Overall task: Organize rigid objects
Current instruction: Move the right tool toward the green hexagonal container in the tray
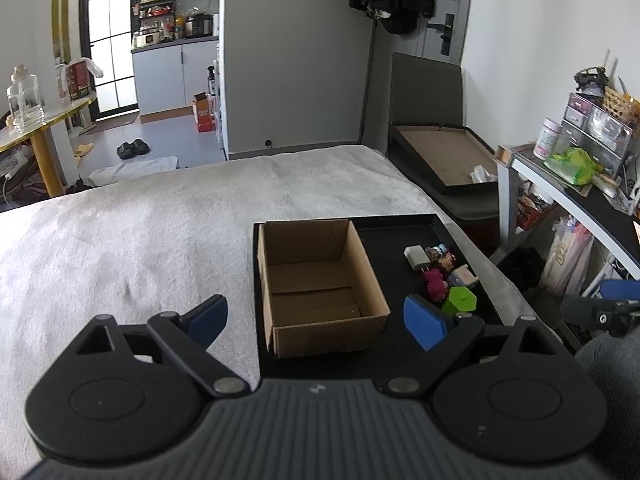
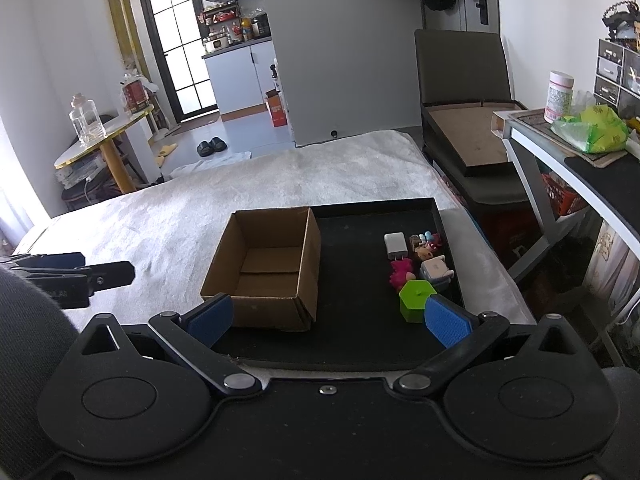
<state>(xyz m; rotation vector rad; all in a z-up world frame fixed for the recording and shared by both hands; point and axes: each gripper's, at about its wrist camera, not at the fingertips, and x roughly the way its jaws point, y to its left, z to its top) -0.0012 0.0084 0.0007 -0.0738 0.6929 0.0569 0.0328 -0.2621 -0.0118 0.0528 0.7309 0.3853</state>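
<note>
Two grippers mine, both spread wide, holding nothing: left gripper [image 1: 316, 322], right gripper [image 2: 328, 318]. Both hover over near edge of black tray [image 2: 352, 280] on bed [image 2: 240, 184]. Box [image 2: 264, 268] sits on tray's left half. Toys [image 2: 420, 264], white charger [image 2: 395, 245], green block [image 2: 416, 298] clustered at tray's right side.

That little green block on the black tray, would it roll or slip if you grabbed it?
The green block probably won't roll: it looks faceted and sits flat on the black tray. It looks rigid and likely light. Its smooth-looking sides might slip slightly, though the hand-held gripper's blue pads appear textured.
</note>
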